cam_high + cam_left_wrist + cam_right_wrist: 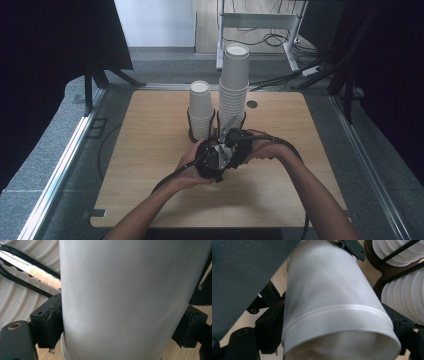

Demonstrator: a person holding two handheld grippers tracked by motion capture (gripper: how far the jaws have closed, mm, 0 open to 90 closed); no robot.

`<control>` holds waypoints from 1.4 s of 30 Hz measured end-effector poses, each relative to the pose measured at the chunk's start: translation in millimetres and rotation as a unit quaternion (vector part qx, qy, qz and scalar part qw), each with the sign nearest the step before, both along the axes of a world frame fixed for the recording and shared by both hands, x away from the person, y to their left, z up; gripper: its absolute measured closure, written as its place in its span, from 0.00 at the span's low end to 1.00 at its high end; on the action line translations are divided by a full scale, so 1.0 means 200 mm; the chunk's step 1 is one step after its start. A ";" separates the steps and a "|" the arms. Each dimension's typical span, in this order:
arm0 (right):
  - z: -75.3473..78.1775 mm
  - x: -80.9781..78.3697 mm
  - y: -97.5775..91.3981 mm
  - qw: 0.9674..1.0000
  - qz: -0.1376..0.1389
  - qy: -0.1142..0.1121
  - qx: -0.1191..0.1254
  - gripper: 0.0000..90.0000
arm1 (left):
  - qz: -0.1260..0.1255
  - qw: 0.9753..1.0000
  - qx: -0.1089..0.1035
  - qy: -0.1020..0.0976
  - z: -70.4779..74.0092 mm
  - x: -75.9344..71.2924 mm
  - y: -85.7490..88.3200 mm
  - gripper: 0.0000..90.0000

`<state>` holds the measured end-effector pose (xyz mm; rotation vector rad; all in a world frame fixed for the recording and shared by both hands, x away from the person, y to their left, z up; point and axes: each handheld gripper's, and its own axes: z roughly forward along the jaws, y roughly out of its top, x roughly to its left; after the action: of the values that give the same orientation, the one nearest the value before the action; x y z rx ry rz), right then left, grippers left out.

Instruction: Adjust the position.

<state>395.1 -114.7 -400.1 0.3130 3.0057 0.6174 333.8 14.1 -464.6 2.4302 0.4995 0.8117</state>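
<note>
A white paper cup (130, 297) is pinched by both hand-held grippers — the left hand-held gripper (120, 327) clamped on its sides, the right hand-held gripper (337, 327) gripping near its open rim. It is held low over the wooden surface (150, 150), just in front of two cup stacks (234, 85).

The two stacks of white paper cups (233, 87) are looking plain, no print at all, ribbed with pale rim lines. The light wood-grain tabletop (150, 165) is showing tan. Both black plastic grippers (222, 152) are looking matte, with a grey plate on top. The grey carpet floor (45, 150) is looking speckled.
</note>
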 end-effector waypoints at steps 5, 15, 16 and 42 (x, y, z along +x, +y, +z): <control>0.00 0.01 -0.01 1.000 0.009 0.002 0.003 0.23 | -0.001 1.000 -0.005 0.002 -0.01 0.00 0.00 0.13; -0.04 0.00 -0.07 1.000 0.000 0.001 0.010 0.24 | -0.005 0.999 -0.035 0.024 0.00 0.00 0.03 0.00; -0.04 0.00 -0.08 1.000 -0.002 0.000 0.012 0.24 | -0.007 0.999 -0.038 0.024 0.00 0.00 0.03 0.00; -0.14 -0.08 -0.25 0.970 -0.113 -0.045 0.212 0.24 | 0.051 0.982 -0.169 0.070 0.01 -0.12 0.32 0.02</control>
<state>380.1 -165.1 -428.1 0.6183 2.6717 1.2079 309.8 78.1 -461.6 2.1683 0.7569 0.5457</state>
